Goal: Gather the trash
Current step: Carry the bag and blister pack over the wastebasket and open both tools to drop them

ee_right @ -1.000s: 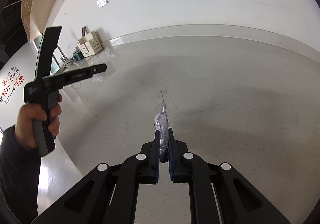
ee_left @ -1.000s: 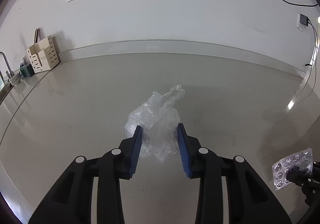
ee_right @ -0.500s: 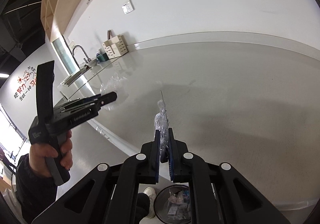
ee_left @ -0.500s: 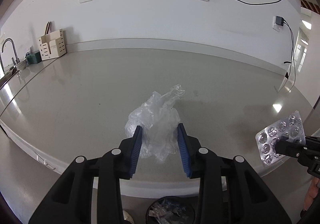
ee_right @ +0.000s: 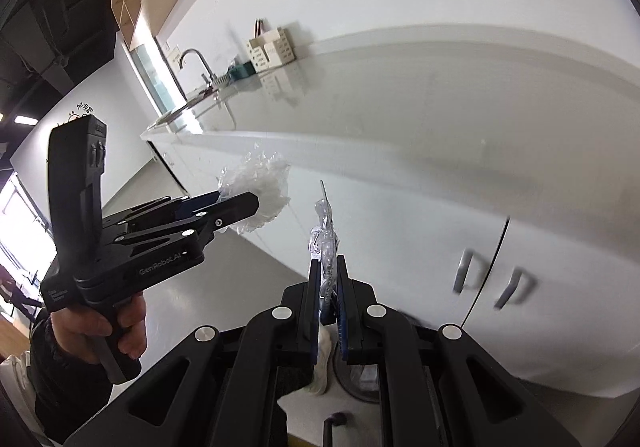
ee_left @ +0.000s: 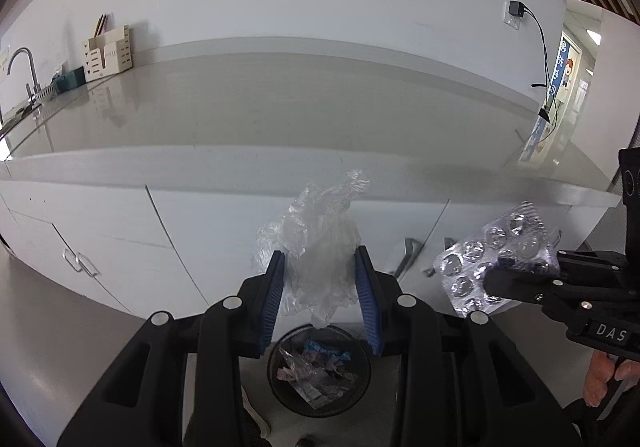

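1. Left wrist view, containers first: round black trash bin (ee_left: 319, 371) on the floor, directly below the gripper tips, holding crumpled wrappers, clear plastic scraps and a blue-printed packet.
2. Same view, the trash: crumpled clear plastic bag (ee_left: 320, 247), thin and wrinkled, with a twisted tail poking up and to the right, hanging in the air over the bin.
3. Same view, grip: left gripper (ee_left: 320, 289) partly closed on the plastic bag, both blue ribbed pads pressing its sides, pointing forward and downward.
4. Same view, right edge: empty silver blister pack (ee_left: 486, 249) with round clear bubbles, pinched at its lower corner by the right gripper (ee_left: 506, 273), held beside and apart from the bag; fingers of the holding hand (ee_left: 606, 381) seen at the lower right.
5. Same view, background: grey desk (ee_left: 280, 115) above white cabinet doors (ee_left: 112, 235); cream organiser box (ee_left: 108, 53), teal box and tap at the far left.
6. Right wrist view, containers: only a sliver of the bin rim (ee_right: 356, 383) visible between the gripper arms, contents unclear.
7. Same view, the trash: blister pack (ee_right: 325, 243) seen edge-on, standing upright, a thin strip rising from the pads.
8. Same view, grip: right gripper (ee_right: 328, 299) almost fully closed, clamping the blister pack.
9. Same view, left side: left gripper (ee_right: 240, 207) gripped by a hand (ee_right: 100, 327) on its black handle, dark sleeve below, plastic bag (ee_right: 260, 191) bunched at its tip, in front of the cabinet doors (ee_right: 500, 275).
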Demonstrator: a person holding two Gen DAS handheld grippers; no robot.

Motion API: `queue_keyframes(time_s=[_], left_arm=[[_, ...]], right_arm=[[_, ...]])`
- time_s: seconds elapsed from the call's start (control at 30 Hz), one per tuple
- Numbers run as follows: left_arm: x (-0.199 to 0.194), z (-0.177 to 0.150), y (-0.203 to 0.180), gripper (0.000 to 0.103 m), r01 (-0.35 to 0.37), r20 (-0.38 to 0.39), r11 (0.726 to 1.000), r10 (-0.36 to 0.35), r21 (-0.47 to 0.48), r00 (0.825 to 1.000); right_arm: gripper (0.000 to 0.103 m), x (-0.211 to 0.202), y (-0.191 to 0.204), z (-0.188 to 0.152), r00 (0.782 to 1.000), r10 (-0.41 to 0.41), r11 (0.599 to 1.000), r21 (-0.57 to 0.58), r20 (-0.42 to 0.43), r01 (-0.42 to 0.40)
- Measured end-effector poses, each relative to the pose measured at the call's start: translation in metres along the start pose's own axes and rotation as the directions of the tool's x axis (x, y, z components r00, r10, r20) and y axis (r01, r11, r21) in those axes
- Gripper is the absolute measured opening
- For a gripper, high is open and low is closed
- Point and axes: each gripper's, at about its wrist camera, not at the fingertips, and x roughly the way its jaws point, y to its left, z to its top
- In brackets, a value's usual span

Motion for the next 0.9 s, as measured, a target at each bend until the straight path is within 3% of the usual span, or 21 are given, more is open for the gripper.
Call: queue_keyframes(time_s=[0.27, 0.47, 0.7, 0.8, 0.9], left_arm=[[0.036, -0.072, -0.002, 0.036, 0.011, -0.116, 0.999, -0.016, -0.043, 0.993], [0.086, -0.117, -0.005, 0.036, 0.005, -0.220, 0.999, -0.015, -0.047, 0.975], [0.159, -0.158, -0.005, 0.036, -0.016, -0.349, 1.000, 0.013, -0.006, 0.937], [0.193, -0.172, 0.002, 0.036, 0.016, -0.378, 1.000, -0.023, -0.021, 0.925], [0.229, -0.186, 0.008, 0.037, 0.037, -0.437, 0.999, -0.051, -0.040, 0.898]], right_arm=[[0.011, 0.048, -0.022, -0.059, 0.993, -0.021, 0.998, 0.050, -0.119, 0.027], [0.011, 0.094, -0.050, -0.088, 0.980, -0.034, 0.995, 0.087, -0.195, 0.052], [0.011, 0.158, -0.095, -0.113, 0.954, 0.007, 0.984, 0.171, -0.298, 0.046], [0.011, 0.185, -0.110, -0.119, 0.944, 0.042, 0.977, 0.211, -0.327, 0.030], [0.012, 0.214, -0.126, -0.123, 0.929, 0.058, 0.971, 0.236, -0.367, 0.033]])
